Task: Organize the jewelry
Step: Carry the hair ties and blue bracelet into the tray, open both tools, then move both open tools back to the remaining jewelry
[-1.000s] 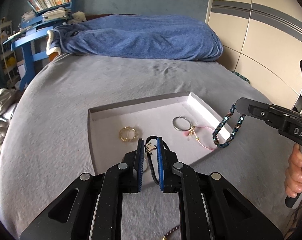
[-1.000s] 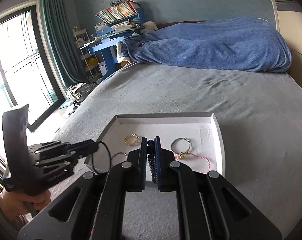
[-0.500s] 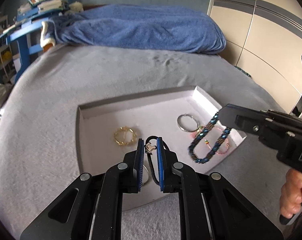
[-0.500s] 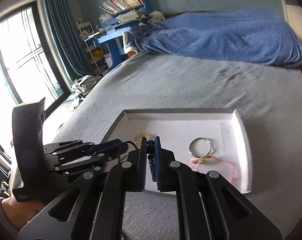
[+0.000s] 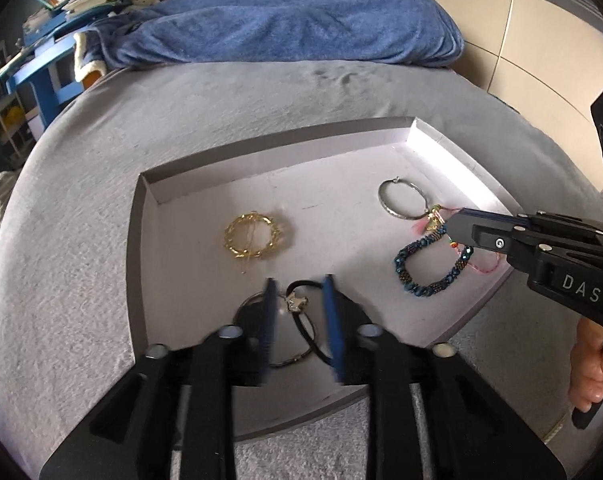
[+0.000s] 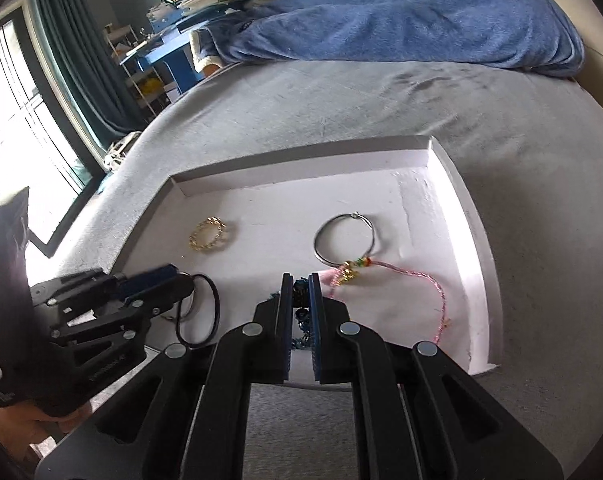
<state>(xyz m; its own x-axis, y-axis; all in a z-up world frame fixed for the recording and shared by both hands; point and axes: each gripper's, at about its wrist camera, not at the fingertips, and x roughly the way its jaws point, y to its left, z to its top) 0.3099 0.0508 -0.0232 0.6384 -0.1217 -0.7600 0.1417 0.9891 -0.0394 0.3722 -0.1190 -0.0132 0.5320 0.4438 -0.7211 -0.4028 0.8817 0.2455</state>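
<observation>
Right now everything plays out on the grey bed cover point(image 5: 81, 288), where the shallow white tray point(image 5: 281, 148) lies flat and takes the jewelry. Inside it, well apart from each other, sit a gold chain ring point(image 5: 252, 236) at the left-middle and a silver hoop point(image 5: 402, 203) toward the right, with a pink cord bracelet point(image 6: 429, 280) just touching the hoop's near edge.

On to the tools: the right gripper point(image 6: 301, 300) has its 2 fingers pinched together on the blue beaded bracelet point(image 5: 429, 268), whose loop rests on the tray floor near the right wall, overlapping the pink cord. The left gripper point(image 5: 299, 304) has its fingers spread apart, straddling the black cord bracelet point(image 5: 301, 320) with its small star charm; the cord lies on the tray's near-left area over a thin wire hoop point(image 5: 261, 320), apparently not gripped.

By my read, this is the set-down step for 2 pieces at once. Next, the right fingers need to part and let the beads go, then both tools lift straight up, careful not to snag a cord.
</observation>
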